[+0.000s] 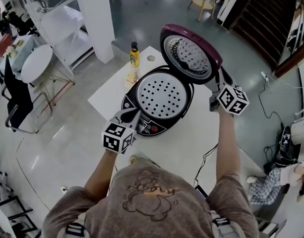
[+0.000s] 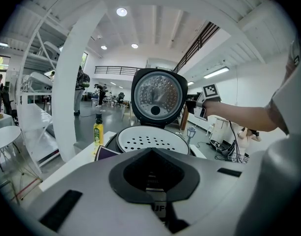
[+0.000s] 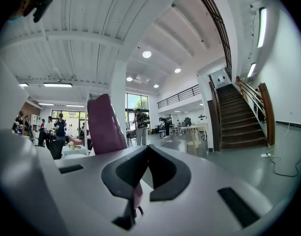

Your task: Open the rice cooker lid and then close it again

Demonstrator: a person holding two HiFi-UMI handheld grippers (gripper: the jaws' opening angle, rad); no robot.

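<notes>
Maroon lid [image 3: 103,127] stands upright and fully open, just left of the right gripper [image 3: 149,149], whose jaws are pressed together on nothing. To close it well, lay those joined tips against its outer shell and push down steadily. The left gripper [image 2: 151,151], its jaws also together and empty, can brace the rice cooker [image 1: 142,125] just ahead.

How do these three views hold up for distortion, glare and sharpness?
Head view: strong barrel bend, sheen on the floor, rice cooker sharp. Left gripper view: fisheye with dark corners, the open lid crisp. Right gripper view: same fisheye, ceiling lights blown bright, the lid's maroon shell seen edge-on.
</notes>
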